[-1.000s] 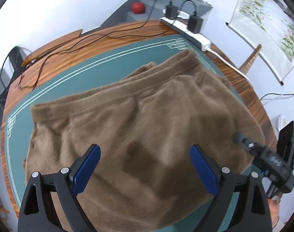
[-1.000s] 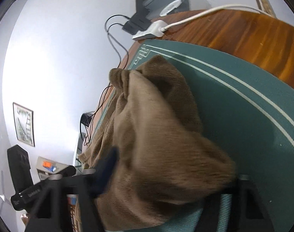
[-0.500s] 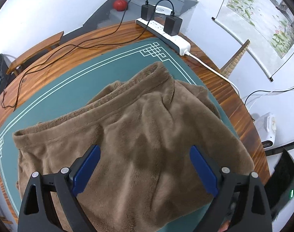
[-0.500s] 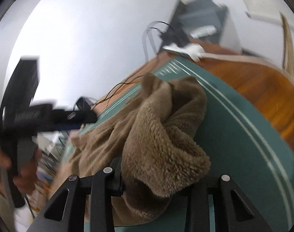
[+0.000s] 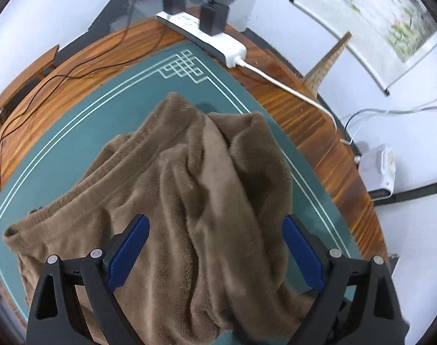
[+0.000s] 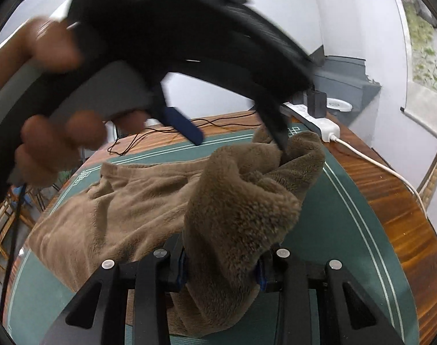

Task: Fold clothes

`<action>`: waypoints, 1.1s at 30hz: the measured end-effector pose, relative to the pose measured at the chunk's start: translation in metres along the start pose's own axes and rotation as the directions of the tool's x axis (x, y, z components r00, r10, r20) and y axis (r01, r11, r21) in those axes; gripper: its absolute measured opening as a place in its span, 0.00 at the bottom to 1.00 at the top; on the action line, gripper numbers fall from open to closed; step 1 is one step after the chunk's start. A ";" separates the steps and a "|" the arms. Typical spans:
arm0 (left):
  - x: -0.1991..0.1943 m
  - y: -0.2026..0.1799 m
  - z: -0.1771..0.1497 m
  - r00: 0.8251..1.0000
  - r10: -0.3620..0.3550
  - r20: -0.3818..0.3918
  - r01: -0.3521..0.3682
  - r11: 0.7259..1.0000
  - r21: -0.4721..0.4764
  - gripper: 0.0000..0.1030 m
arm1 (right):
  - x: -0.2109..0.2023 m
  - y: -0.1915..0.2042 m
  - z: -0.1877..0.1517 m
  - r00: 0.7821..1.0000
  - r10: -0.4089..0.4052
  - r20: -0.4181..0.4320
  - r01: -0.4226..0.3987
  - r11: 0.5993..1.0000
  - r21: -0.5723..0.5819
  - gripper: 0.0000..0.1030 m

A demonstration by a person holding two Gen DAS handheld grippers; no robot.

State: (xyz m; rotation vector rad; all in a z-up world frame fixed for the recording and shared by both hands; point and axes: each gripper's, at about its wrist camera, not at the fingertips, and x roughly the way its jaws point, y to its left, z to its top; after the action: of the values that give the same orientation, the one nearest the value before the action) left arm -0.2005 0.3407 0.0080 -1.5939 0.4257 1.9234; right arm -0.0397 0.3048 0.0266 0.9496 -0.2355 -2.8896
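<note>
White-walled room, wooden table [image 5: 319, 120] with a green mat [image 5: 83, 132] on it; white power strip [image 5: 207, 37] sits at the table's far edge; brown fleece garment [image 5: 172, 201] lies on the mat, its nearest corner just short of the power strip, most of it spread away from the strip toward the mat's left side; long axis runs roughly from the power-strip corner down to the left; right gripper [image 6: 221, 267] has its jaws clamped on a thick bunched fold of the garment, lifted off the mat on the side nearer the strip; left gripper [image 5: 215, 244] hangs above the garment, jaws wide apart, holding nothing, fabric below and between them; in the right wrist view its fingertip [image 6: 281, 143] dips into the raised folds; judged, left gripper is nearer the free cloth and would grab next.
</note>
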 end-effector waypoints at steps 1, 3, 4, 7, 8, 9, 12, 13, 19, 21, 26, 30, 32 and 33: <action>0.004 -0.004 0.001 1.000 0.006 -0.013 -0.006 1.000 0.014 0.93 | 0.001 0.002 0.000 1.000 0.005 0.000 -0.005 1.000 -0.004 0.36; 0.012 -0.008 0.001 0.999 0.030 -0.034 -0.028 0.999 0.038 0.93 | 0.002 0.006 -0.001 1.000 0.009 0.002 -0.009 1.000 -0.018 0.36; 0.016 -0.011 0.002 0.998 0.045 -0.044 -0.042 0.998 0.050 0.93 | 0.002 0.008 -0.001 1.000 0.011 0.003 -0.011 1.000 -0.026 0.36; 0.028 -0.014 0.003 0.993 0.097 -0.072 -0.092 0.993 0.075 0.93 | 0.002 0.011 -0.003 1.000 0.015 0.005 -0.015 0.999 -0.038 0.36; 0.031 -0.014 0.002 0.992 0.106 -0.075 -0.100 0.992 0.076 0.93 | 0.002 0.012 -0.003 1.000 0.015 0.004 -0.015 0.999 -0.042 0.36; 0.033 -0.012 0.002 0.992 0.106 -0.075 -0.100 0.992 0.073 0.92 | 0.002 0.013 -0.004 1.000 0.015 0.004 -0.015 0.999 -0.046 0.36; 0.037 -0.008 0.002 0.993 0.082 -0.082 -0.076 0.995 0.066 0.48 | 0.003 0.012 -0.005 1.000 0.013 0.004 -0.013 0.999 -0.053 0.36; 0.039 -0.007 0.001 0.994 0.064 -0.088 -0.058 0.996 0.064 0.40 | 0.003 0.012 -0.005 1.000 0.014 0.003 -0.013 0.999 -0.052 0.36; 0.033 -0.008 -0.003 0.997 0.058 -0.052 -0.054 0.996 0.073 0.22 | 0.000 0.006 -0.008 1.000 0.007 0.007 -0.006 0.999 -0.045 0.36; 0.027 -0.005 -0.004 0.998 0.053 -0.039 -0.050 0.997 0.058 0.21 | -0.004 0.003 -0.011 1.000 -0.003 0.018 0.003 0.999 -0.036 0.49; 0.010 0.009 -0.007 1.000 0.018 -0.004 -0.018 1.000 -0.015 0.21 | -0.018 -0.003 -0.021 0.998 -0.039 0.050 0.039 0.999 0.007 0.82; 0.001 0.015 -0.011 1.000 0.006 0.015 -0.005 0.998 -0.061 0.21 | -0.011 -0.003 -0.019 0.999 -0.045 0.021 0.045 0.999 0.018 0.82; -0.004 0.015 -0.014 1.000 0.004 0.023 -0.002 0.996 -0.084 0.21 | -0.010 -0.003 -0.013 0.999 -0.030 0.026 0.029 0.999 0.020 0.82; -0.007 0.015 -0.016 1.000 0.004 0.028 -0.002 0.996 -0.094 0.21 | -0.008 -0.001 -0.010 0.999 -0.017 0.029 0.017 1.000 0.014 0.82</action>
State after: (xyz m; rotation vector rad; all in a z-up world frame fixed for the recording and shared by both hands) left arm -0.1971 0.3179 0.0091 -1.6241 0.3307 1.9920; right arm -0.0274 0.3054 0.0238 0.9165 -0.2512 -2.9232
